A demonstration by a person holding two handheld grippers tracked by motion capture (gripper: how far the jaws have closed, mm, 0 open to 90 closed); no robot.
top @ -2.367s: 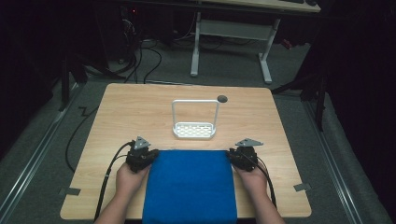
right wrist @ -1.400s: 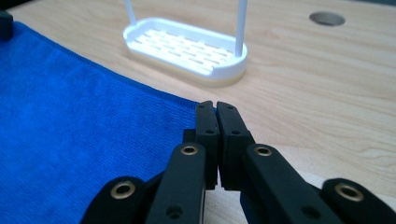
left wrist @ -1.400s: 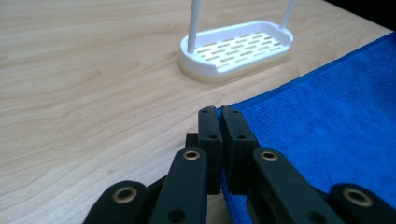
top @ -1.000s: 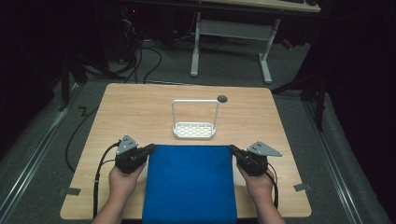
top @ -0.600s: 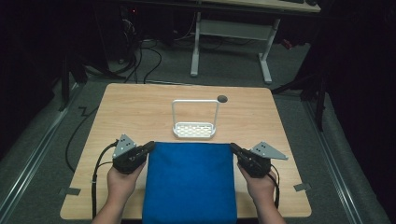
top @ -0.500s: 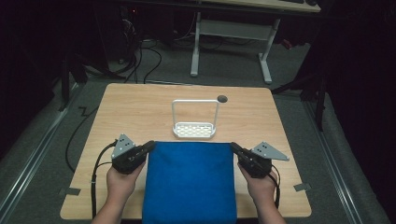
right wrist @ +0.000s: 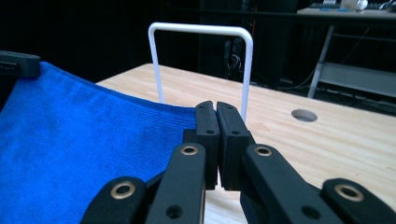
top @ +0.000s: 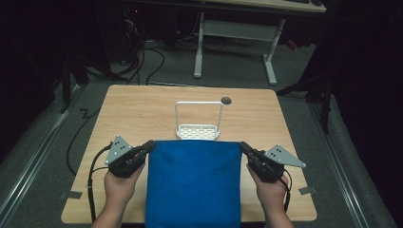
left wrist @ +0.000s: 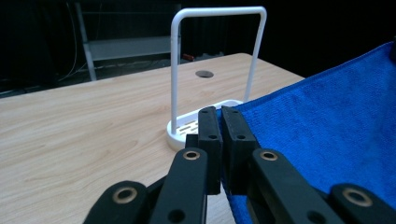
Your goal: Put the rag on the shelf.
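A blue towel (top: 192, 183) is stretched flat between my two grippers over the near half of the table. My left gripper (top: 148, 145) is shut on the towel's far left corner (left wrist: 236, 112). My right gripper (top: 243, 146) is shut on its far right corner (right wrist: 187, 112). Just beyond the towel's far edge stands a white rack (top: 198, 118) with a tall wire hoop (left wrist: 217, 46) and a slotted base. In the right gripper view the same hoop (right wrist: 201, 30) rises behind the pinched corner. A person's hands hold both grippers from the near side.
The wooden table (top: 142, 114) has a round cable hole (top: 226, 100) behind the rack. A white desk frame (top: 235, 33) and cables lie on the dark floor beyond the far edge. The towel's near end hangs over the table's front edge.
Both grippers moved apart and back toward the person, then forward again, drawing the towel taut; its far edge now lies right at the rack's base.
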